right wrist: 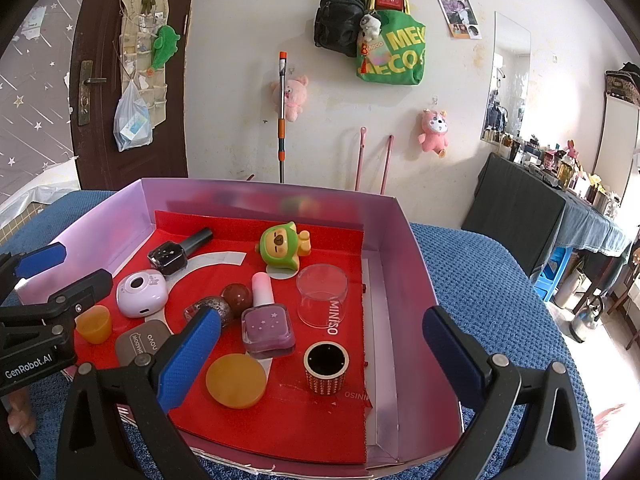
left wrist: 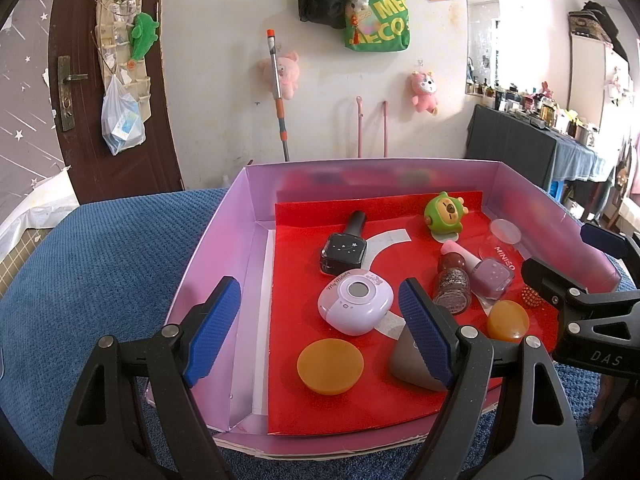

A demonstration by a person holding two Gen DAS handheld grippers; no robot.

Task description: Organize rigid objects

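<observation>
Right, both grippers hover over the box (right wrist: 404, 280), near edge. Left gripper (left wrist: 320, 332) wide open, nothing held, straddling the lilac case (left wrist: 355, 306) w/ an orange lid (left wrist: 330, 366) just below it. Right gripper (right wrist: 320, 356) also wide open, empty, above the purple polish (right wrist: 267, 326) and the studded cup (right wrist: 326, 367). Everything's loose on the box's red liner, so I can't tell if sorting's starting or wrapping up. Any pick needs jaws centred on one item, clear of neighbours.
</observation>
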